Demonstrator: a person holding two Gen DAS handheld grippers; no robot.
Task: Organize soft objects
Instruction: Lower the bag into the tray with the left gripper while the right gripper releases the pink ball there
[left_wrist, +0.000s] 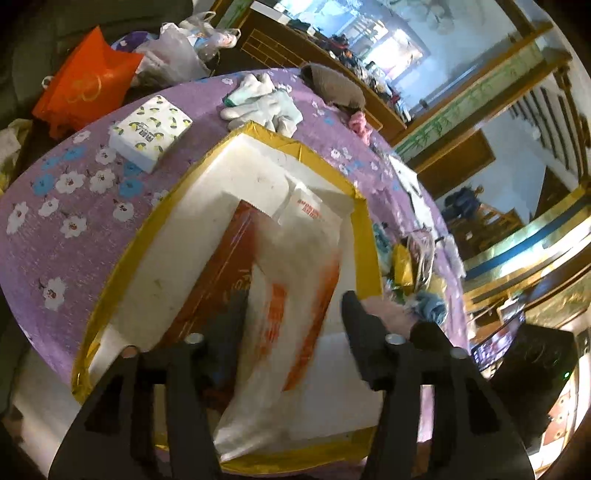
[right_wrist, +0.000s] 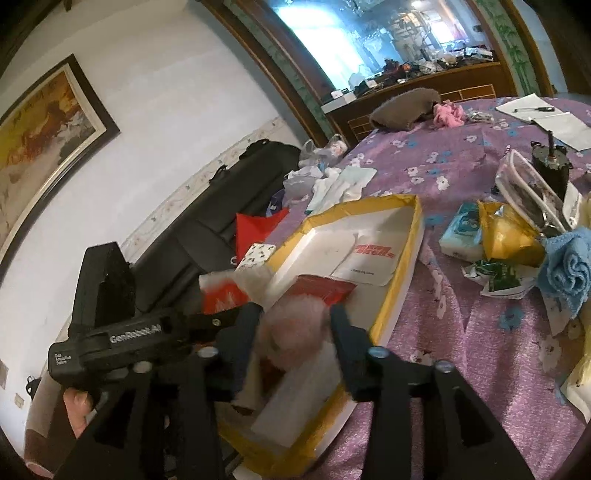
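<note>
Pink fluff fills the gap nearest the right wrist lens: the right gripper (right_wrist: 295, 328) is clamped on a pink fuzzy pom-pom (right_wrist: 291, 332), held just above the near end of the yellow-taped foam box (right_wrist: 417, 221). At about nine o'clock of it in that view, the left gripper (left_wrist: 291, 325) carries a white and orange plastic bag (left_wrist: 295, 295), its fingers pinching the bag's near end while the rest drapes into the box over a red packet (left_wrist: 221, 258).

My reading is that the step in hand is loading soft items into the box. Next, the pom-pom needs lowering to a free patch of the box floor, toward twelve o'clock, before the fingers part; the bag should be let go clear of it. Other soft things wait on the purple floral tablecloth (right_wrist: 461, 332): a blue towel (right_wrist: 565, 266) at three o'clock and white gloves (left_wrist: 266, 103) beyond the box's far end.
</note>
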